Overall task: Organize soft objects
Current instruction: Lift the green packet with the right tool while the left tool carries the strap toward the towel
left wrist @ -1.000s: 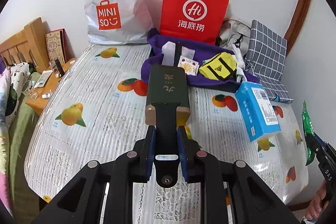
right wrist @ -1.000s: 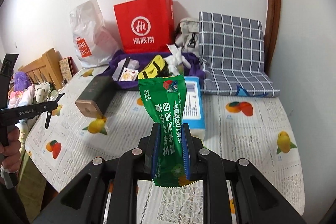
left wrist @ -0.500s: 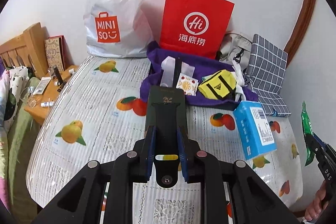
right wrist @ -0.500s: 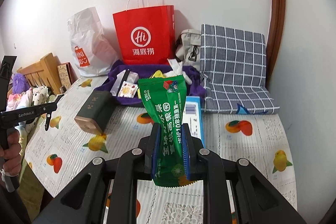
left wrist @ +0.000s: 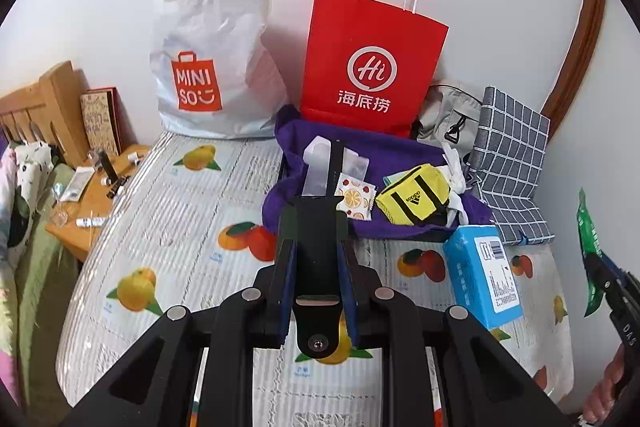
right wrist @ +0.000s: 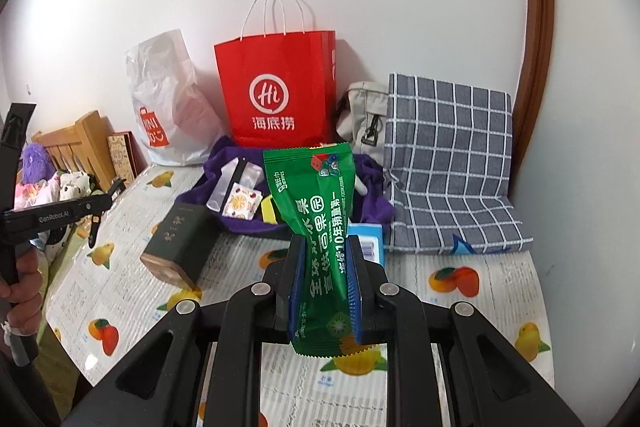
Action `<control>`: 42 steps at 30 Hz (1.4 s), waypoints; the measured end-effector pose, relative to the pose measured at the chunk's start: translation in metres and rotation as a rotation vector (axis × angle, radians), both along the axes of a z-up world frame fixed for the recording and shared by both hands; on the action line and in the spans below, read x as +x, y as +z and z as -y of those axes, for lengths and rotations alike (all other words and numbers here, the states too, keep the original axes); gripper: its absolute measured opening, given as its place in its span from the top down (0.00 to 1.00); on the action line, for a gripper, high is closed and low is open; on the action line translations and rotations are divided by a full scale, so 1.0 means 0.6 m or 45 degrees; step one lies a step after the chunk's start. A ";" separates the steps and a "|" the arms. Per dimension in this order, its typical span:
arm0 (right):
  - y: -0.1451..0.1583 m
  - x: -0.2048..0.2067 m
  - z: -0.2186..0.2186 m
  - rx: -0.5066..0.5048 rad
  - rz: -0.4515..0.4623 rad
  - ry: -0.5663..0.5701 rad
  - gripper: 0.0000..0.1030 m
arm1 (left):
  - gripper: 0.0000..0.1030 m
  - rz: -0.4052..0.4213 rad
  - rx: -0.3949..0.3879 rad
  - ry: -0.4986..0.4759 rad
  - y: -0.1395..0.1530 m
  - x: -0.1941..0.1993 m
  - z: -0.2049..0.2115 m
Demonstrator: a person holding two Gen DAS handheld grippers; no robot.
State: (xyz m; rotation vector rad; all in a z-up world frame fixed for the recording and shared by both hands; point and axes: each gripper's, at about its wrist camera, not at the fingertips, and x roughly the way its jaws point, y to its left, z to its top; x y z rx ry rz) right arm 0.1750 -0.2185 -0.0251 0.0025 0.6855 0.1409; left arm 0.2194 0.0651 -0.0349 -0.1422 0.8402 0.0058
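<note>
Both loads have been lifted off the fruit-print bed cover (left wrist: 168, 227). Dark green rectangular box (right wrist: 178, 245) is clamped in left gripper (left wrist: 316, 267); crinkly green snack pouch (right wrist: 320, 211) is pinched in right gripper (right wrist: 324, 291). Both appear bound for the purple cloth bag (left wrist: 372, 147).

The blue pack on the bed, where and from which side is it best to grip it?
Grip the blue pack across its two long sides, near the middle, coming from above. It lies flat on the bed with the label up, and both long sides look free; the purple cloth is close only at its far end.
</note>
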 end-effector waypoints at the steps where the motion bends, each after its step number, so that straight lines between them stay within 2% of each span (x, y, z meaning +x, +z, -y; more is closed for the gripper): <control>1: 0.002 0.003 0.000 0.002 0.004 -0.002 0.81 | 0.81 0.001 0.007 0.000 0.002 0.002 0.001; 13: 0.014 0.059 -0.002 0.016 0.014 0.000 0.81 | 0.81 0.051 0.033 -0.008 0.031 0.044 0.005; 23: 0.017 0.093 -0.007 0.006 0.012 0.011 0.81 | 0.81 0.035 0.007 -0.022 0.027 0.084 0.007; 42: 0.013 0.161 -0.019 -0.012 0.027 0.038 0.81 | 0.81 0.054 0.039 -0.040 0.034 0.143 0.022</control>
